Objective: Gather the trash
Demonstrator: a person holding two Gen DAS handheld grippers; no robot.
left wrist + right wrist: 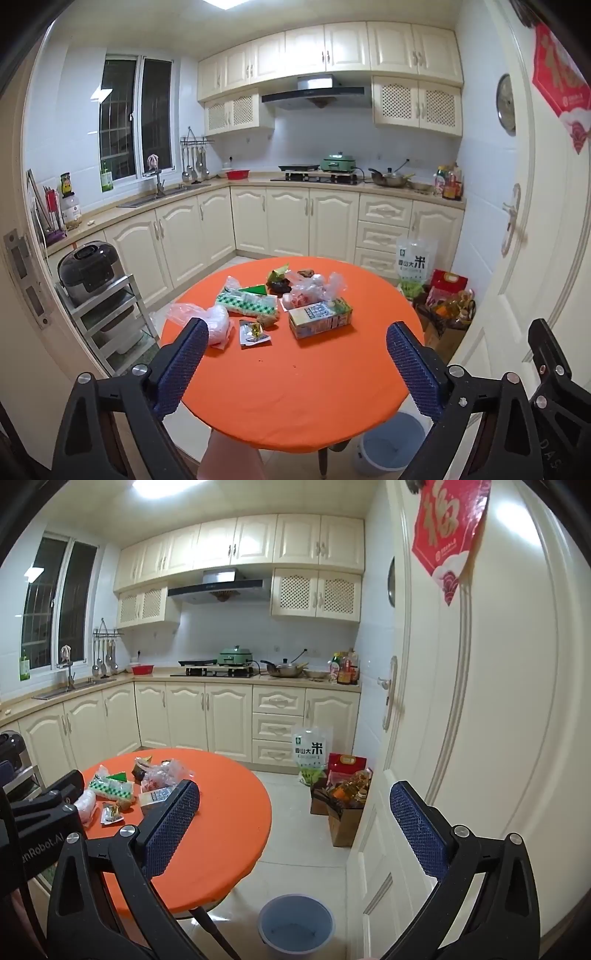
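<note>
Your left tongs (297, 365), spread empty; carton (320, 317) just ahead, lying crosswise; right tongs (295, 830) spread, aimed past the table (295, 406).

The left black plastic two-finger gripper (297, 356) has 2 blue textured pads (186, 363) and silver screws; the right black gripper (294, 825) matches, with partly cut-off white lettering, perhaps a brand name.

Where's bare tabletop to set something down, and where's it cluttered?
Free: the near half of the orange table, from the milk carton and small wrapper to the near rim, plus the right edge. Crowded: far-left part, with plastic bags, green checkered pack, dark scraps.
</note>
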